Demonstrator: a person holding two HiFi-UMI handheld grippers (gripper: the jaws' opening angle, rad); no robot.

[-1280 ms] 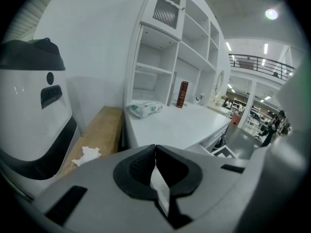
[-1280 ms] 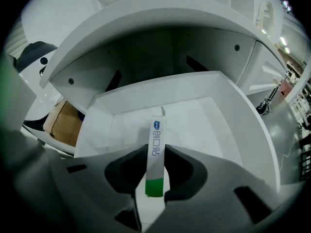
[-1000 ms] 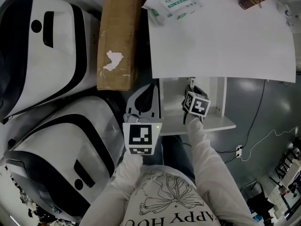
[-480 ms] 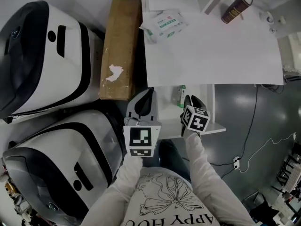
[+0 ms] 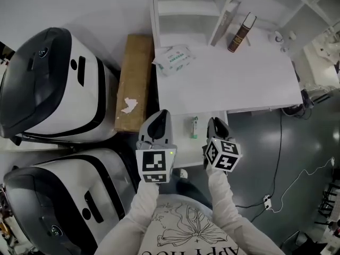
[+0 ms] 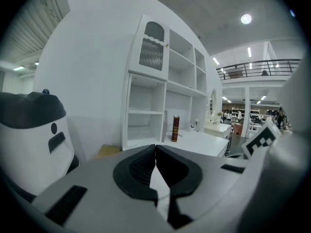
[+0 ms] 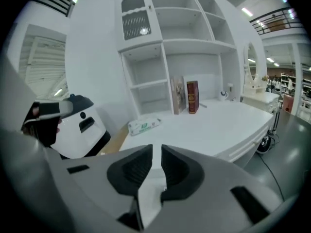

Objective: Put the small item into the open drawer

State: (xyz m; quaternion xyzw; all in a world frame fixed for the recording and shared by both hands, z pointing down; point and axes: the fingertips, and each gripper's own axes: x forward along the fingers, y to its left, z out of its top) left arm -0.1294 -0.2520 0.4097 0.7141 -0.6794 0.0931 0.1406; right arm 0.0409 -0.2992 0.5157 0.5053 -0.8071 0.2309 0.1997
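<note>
White desk (image 5: 228, 84) fills the far middle of the head view, with a wipes packet (image 5: 174, 59) at its far left and a brown book (image 5: 241, 32) standing farther right. Under the near edge the open drawer (image 5: 202, 137) holds the small item (image 5: 194, 127), green and white, perhaps a tube. It lies between the left gripper (image 5: 162, 112) and the right gripper (image 5: 212, 121) and touches neither. A cardboard box (image 5: 134, 81) lies left of the desk.

In the left gripper view, the jaw tips of the left gripper (image 6: 155, 147) meet with nothing between them.

In the right gripper view, the right gripper (image 7: 156, 148) shows a narrow gap, empty, facing the desk (image 7: 209, 125).
</note>
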